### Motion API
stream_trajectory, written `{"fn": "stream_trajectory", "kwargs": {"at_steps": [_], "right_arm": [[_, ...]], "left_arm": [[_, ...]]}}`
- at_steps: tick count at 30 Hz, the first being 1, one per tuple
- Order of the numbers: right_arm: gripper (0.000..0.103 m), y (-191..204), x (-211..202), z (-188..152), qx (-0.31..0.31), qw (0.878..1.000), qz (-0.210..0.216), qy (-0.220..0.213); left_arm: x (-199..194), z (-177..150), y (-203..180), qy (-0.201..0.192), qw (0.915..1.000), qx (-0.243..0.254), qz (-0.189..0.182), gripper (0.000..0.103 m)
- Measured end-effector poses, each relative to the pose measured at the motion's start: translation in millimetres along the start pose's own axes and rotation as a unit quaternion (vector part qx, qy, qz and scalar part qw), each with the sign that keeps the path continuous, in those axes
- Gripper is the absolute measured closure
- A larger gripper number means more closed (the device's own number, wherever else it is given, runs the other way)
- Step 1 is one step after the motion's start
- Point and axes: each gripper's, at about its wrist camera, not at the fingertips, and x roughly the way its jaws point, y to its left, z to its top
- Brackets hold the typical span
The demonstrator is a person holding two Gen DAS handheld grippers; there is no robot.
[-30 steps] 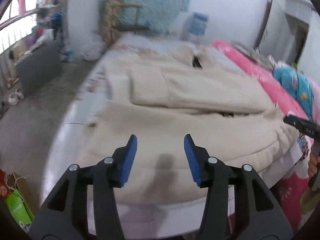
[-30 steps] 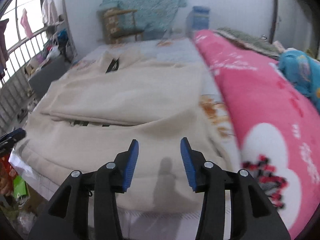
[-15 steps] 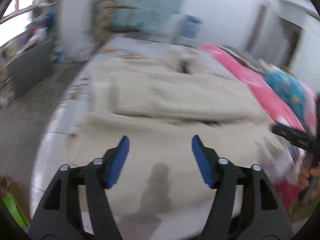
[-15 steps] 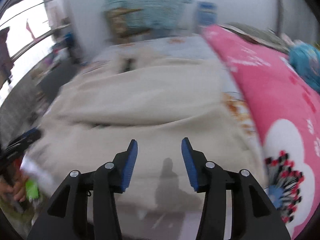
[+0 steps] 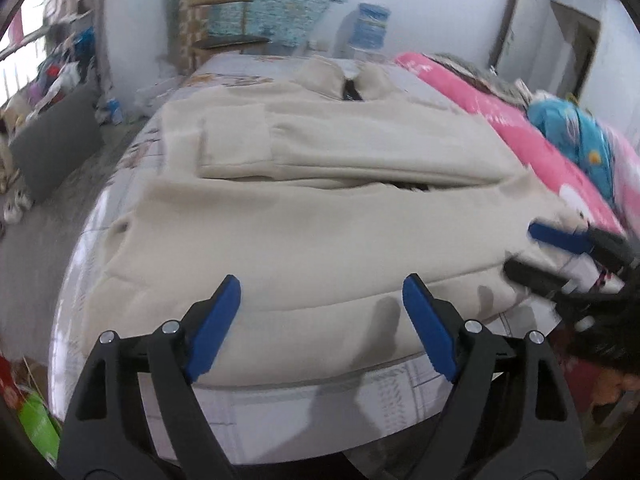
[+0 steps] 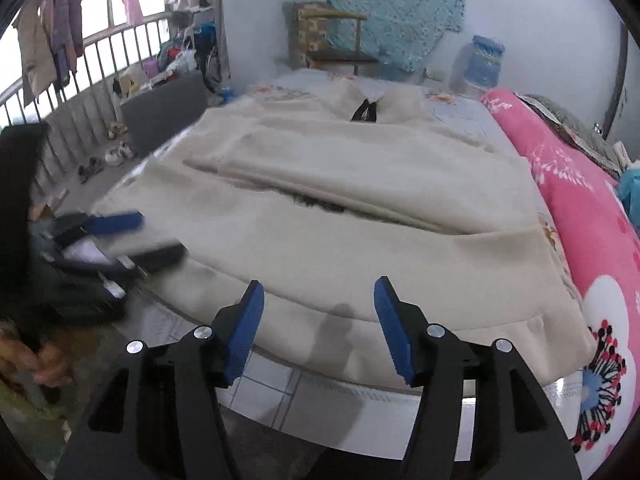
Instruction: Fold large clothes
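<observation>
A large cream coat (image 5: 320,208) (image 6: 360,216) lies spread on the bed, sleeves folded across its body, collar at the far end. My left gripper (image 5: 322,292) hovers over the coat's near hem; its jaws are opening, with nothing between the blue pads. My right gripper (image 6: 319,298) hangs above the same hem further right, jaws also opening around nothing. In the left wrist view the right gripper (image 5: 532,252) shows at the coat's right corner. In the right wrist view the left gripper (image 6: 132,236) appears, blurred, at the left corner, held by a hand (image 6: 36,360).
The bed (image 5: 320,404) has a pale patterned sheet. A pink floral quilt (image 6: 592,240) lies along its right side, with a blue bundle (image 5: 576,140) beyond. A wooden chair (image 6: 332,36) stands by the far wall. Grey floor (image 5: 36,248) and a railing (image 6: 80,80) are to the left.
Both grippers have opened wider. The right gripper has swung left along the hem, bringing the left gripper into its view. The left gripper has shifted slightly over the hem.
</observation>
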Motion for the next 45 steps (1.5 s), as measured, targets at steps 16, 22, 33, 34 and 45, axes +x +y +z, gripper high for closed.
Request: {"fn": "stream_trajectory", "kwargs": {"at_steps": [16,22,33,34,45], "right_arm": [[0.034,-40.4,7.6,-10.0,0.037,0.997,-0.065,0.022],[0.027,-79.7,0.2,-16.4,0.099,0.99,-0.105,0.01],[0.018,-90.4,3.1,-17.2,0.138,0.987,-0.08,0.005],[0.017,-91.2,13.5,-20.1,0.137,0.987,-0.081,0.026],[0.014,-92.1,14.1,-27.9,0.135,0.987,-0.08,0.025]], "left_arm": [[3.1,-12.2,23.5,0.032,0.9967,-0.015,0.073,0.01],[4.8,-12.8,20.0,0.038,0.9953,-0.002,0.089,0.008],[5.3,-11.7,18.5,0.047,0.9946,0.006,0.092,0.008],[5.3,-11.6,18.8,0.047,0.9947,0.007,0.091,0.008],[7.5,-8.6,18.5,0.067,0.9934,0.002,0.093,0.008]]}}
